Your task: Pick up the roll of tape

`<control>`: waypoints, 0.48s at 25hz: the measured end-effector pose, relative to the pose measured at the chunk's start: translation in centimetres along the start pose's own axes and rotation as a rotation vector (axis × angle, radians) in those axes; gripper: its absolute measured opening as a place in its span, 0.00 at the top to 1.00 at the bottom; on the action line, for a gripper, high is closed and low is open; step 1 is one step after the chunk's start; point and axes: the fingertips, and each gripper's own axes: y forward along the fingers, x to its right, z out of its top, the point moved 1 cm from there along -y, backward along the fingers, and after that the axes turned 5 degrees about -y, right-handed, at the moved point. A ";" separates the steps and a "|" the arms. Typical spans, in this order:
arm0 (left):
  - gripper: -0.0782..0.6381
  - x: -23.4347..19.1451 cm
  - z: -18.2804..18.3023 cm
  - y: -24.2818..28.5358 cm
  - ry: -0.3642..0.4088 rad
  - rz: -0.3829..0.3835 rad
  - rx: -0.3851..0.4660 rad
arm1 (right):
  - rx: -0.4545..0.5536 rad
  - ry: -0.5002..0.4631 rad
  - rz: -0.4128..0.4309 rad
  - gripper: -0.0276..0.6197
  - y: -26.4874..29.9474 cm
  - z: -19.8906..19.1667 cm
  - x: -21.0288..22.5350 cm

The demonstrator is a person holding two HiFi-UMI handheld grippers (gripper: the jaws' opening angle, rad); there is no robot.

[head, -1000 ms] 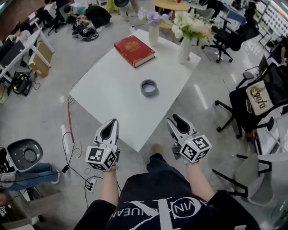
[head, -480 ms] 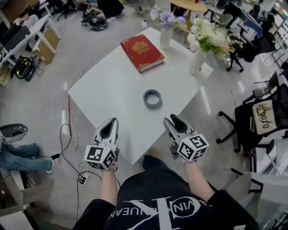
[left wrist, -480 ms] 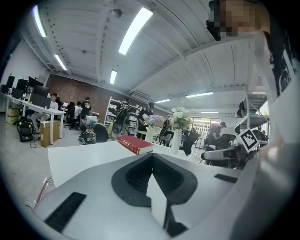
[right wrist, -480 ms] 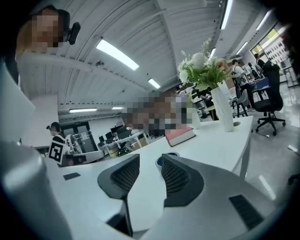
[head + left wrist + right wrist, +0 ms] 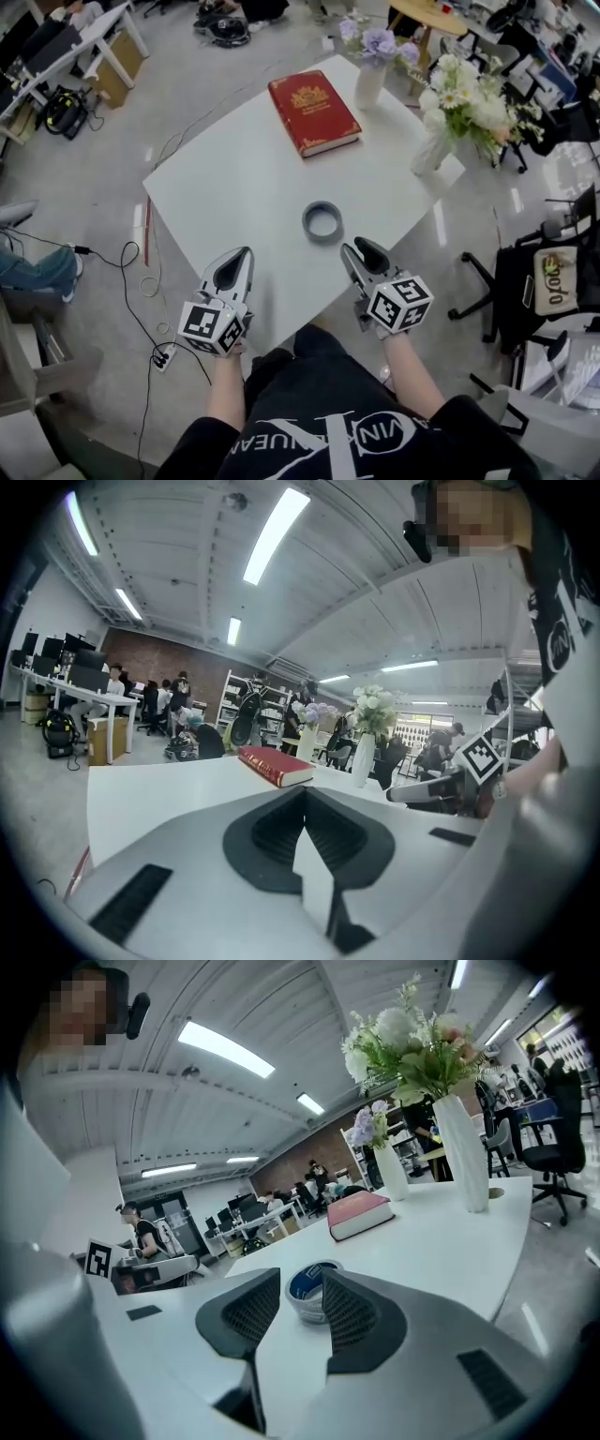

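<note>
Roll of tape (image 5: pixel 323 222): lying flat at frame centre on the white table (image 5: pixel 225 187), hole facing up, axis vertical; blue inner print showing but unreadable. Red book (image 5: pixel 313 112), upper centre: gold emblem, lettering too small to read. Left gripper (image 5: pixel 232 272), lower left: jaws sitting closed, empty. Right gripper (image 5: pixel 361 255): jaws standing apart, tape lying ahead of them, untouched.

Both grippers are advancing toward the table (image 5: pixel 225 187). The tape (image 5: pixel 323 222) is drawing closer to the right gripper (image 5: pixel 362 251): a second ago it was well ahead of the tips, and now it is lying just ahead and slightly left of them. The book (image 5: pixel 313 112) is also nearing, ahead of the left gripper (image 5: pixel 238 259).
</note>
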 end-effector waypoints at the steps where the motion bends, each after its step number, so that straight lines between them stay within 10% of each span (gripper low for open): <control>1: 0.89 0.1 -0.1 0.2 0.001 -0.003 -0.005 | -0.007 0.003 0.002 0.73 0.3 0.0 0.3; 12: 0.89 -0.2 -1.8 1.7 -0.017 -0.024 -0.070 | -0.067 0.033 -0.011 0.73 3.5 -0.1 1.8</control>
